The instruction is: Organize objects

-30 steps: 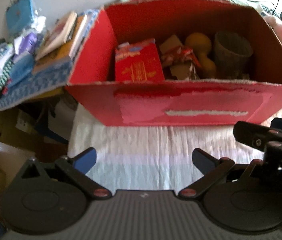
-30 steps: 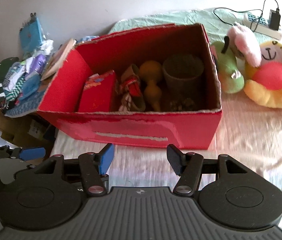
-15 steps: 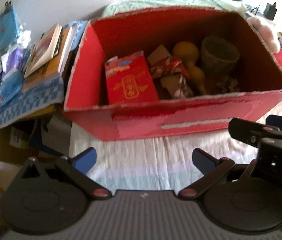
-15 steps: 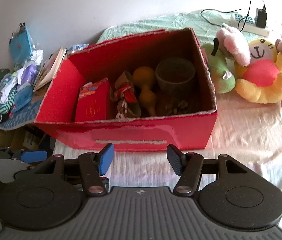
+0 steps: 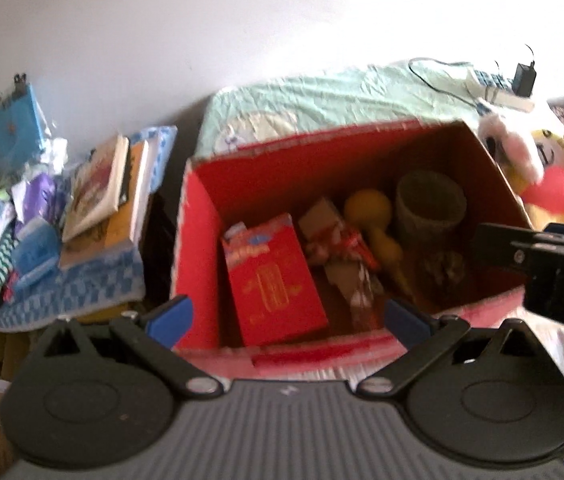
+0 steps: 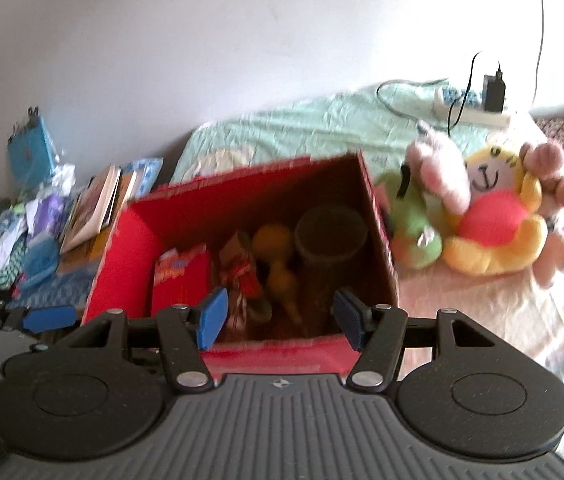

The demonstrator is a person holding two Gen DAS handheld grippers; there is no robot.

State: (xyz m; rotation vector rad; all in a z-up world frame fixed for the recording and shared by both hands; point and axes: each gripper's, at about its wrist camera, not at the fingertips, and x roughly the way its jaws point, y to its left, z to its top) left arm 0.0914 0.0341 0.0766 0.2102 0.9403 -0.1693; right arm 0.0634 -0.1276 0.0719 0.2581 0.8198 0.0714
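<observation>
Nearest the lens: left claw (image 5: 286,314) level over the near wall of the red box (image 5: 197,264), blue pads wide apart, nothing between them. Likewise the right claw (image 6: 279,314), jaws spread and empty, poised just above the box's near rim; seen from the left wrist view as a black body at the right edge, bearing a white letter "D", the rest cut off.

Directly beyond and below both claws, inside the box on the bed (image 6: 494,320): a red packet (image 5: 275,280) with gold printing too blurred to read, leaning at the left end; beside it a crumpled red-and-white wrapper (image 5: 342,244); then a yellow gourd-shaped toy (image 5: 374,220); then a dark woven pot (image 5: 430,204) standing upright at the right end. All well forward of the pads, none touched.

Right of the box, touching its outer wall: a green plush (image 6: 414,228), a pink plush (image 6: 442,168) atop it, and a yellow plush (image 6: 494,220) with a red belly.

Left of the box, off the bed: stacked books (image 5: 101,188) on a blue checked cloth (image 5: 69,288), then a heap of clothes (image 5: 1,232).

Farthest back, on the pale green sheet: a white power strip (image 6: 474,108) with a black charger (image 6: 494,92) plugged in.
</observation>
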